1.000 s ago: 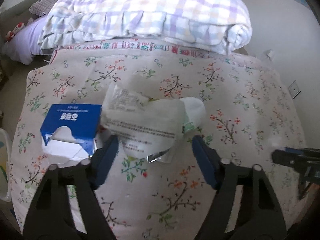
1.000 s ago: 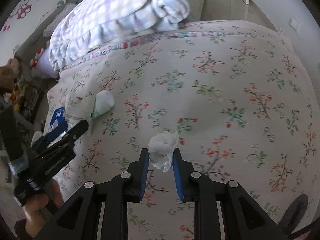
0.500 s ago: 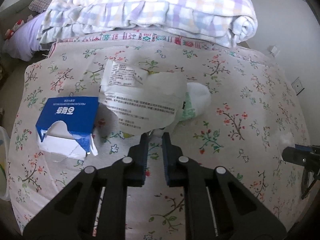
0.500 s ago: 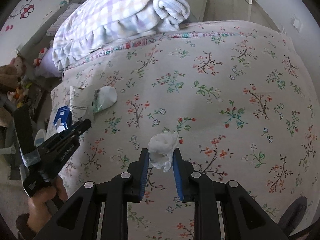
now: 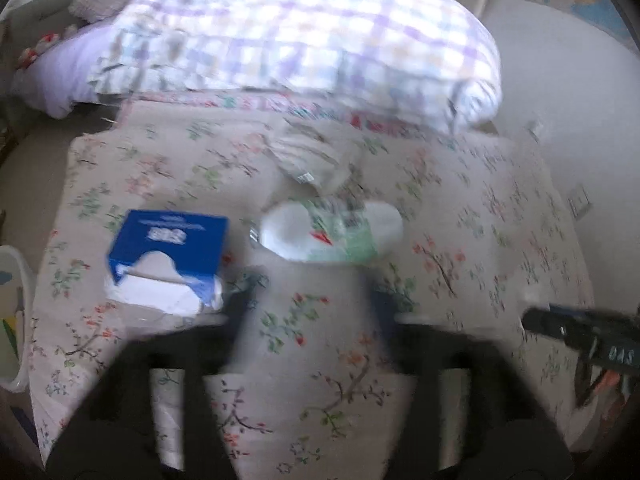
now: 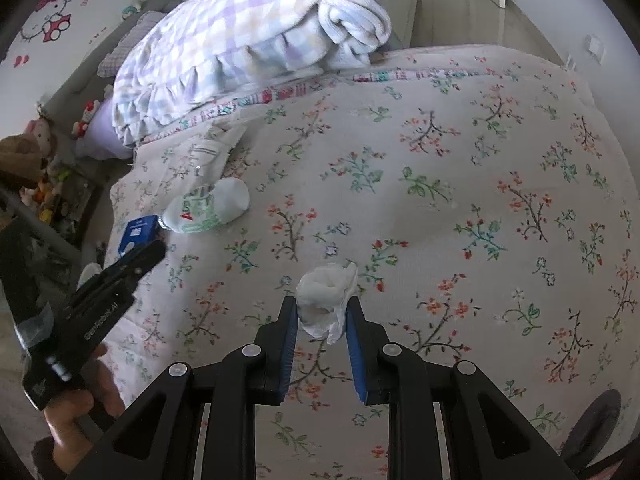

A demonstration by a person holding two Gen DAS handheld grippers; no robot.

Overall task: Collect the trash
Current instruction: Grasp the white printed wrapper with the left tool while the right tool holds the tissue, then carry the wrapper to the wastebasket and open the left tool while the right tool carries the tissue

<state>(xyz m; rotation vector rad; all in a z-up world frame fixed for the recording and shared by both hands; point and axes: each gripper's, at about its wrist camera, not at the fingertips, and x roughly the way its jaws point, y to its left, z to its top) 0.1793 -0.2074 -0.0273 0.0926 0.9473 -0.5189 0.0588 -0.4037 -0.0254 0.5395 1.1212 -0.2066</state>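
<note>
My right gripper [image 6: 322,322] is shut on a crumpled white tissue [image 6: 326,294] and holds it over the floral bedspread [image 6: 440,200]. My left gripper [image 5: 312,304] is open and empty, its image blurred, with its fingers a little short of a white and green plastic wrapper [image 5: 332,232]. A second, printed wrapper [image 5: 312,156] lies farther back. A torn blue tissue box [image 5: 168,256] lies left of the left gripper. In the right wrist view the wrapper [image 6: 210,208], the box [image 6: 140,232] and the left gripper [image 6: 136,260] show at the left.
A folded checked blanket [image 5: 300,36] lies across the head of the bed. A white bin [image 5: 12,312] stands at the bed's left edge. Soft toys [image 6: 44,168] sit on the floor at the left. The wall [image 5: 580,100] is close on the right.
My left gripper was shut on the wrapper and lifted it half a second ago; now it is open, and the wrappers lie farther back on the bed. The right gripper keeps its tissue.
</note>
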